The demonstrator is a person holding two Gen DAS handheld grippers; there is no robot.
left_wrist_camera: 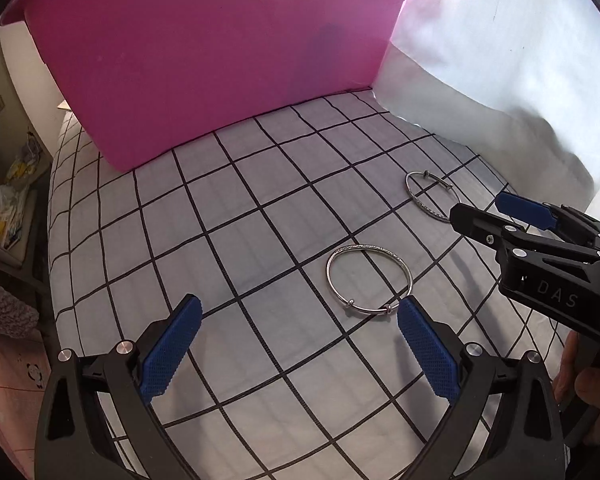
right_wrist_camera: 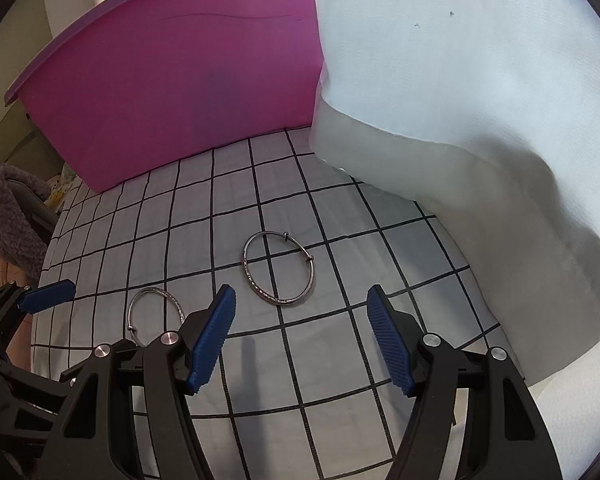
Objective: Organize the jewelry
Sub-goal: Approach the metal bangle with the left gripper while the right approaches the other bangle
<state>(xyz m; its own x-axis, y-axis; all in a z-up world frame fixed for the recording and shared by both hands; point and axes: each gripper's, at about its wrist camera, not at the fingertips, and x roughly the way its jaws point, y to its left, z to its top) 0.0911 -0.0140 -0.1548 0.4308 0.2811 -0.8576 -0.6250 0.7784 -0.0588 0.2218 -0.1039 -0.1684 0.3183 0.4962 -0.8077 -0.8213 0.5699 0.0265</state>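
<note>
Two thin silver bangles lie flat on a black-checked white sheet (left_wrist_camera: 260,200). In the left wrist view my left gripper (left_wrist_camera: 300,307) hangs open above the sheet, nothing between its blue pads. The nearer bangle (left_wrist_camera: 372,246) lies just ahead of its right pad. The farther bangle (left_wrist_camera: 428,210) lies beside my right gripper (left_wrist_camera: 478,208), which comes in from the right. In the right wrist view my right gripper (right_wrist_camera: 300,294) stands open and empty, with that bangle (right_wrist_camera: 278,301) just ahead of the gap. The other bangle (right_wrist_camera: 156,289) is partly hidden behind its left finger.
A tall pink bin wall (left_wrist_camera: 220,60) (right_wrist_camera: 180,100) closes off the far side of the sheet. A rumpled white cloth (left_wrist_camera: 480,80) (right_wrist_camera: 460,120) rises along the right. One blue finger (right_wrist_camera: 48,296) of my left gripper shows at the left edge. Clutter lies beyond the sheet's left edge.
</note>
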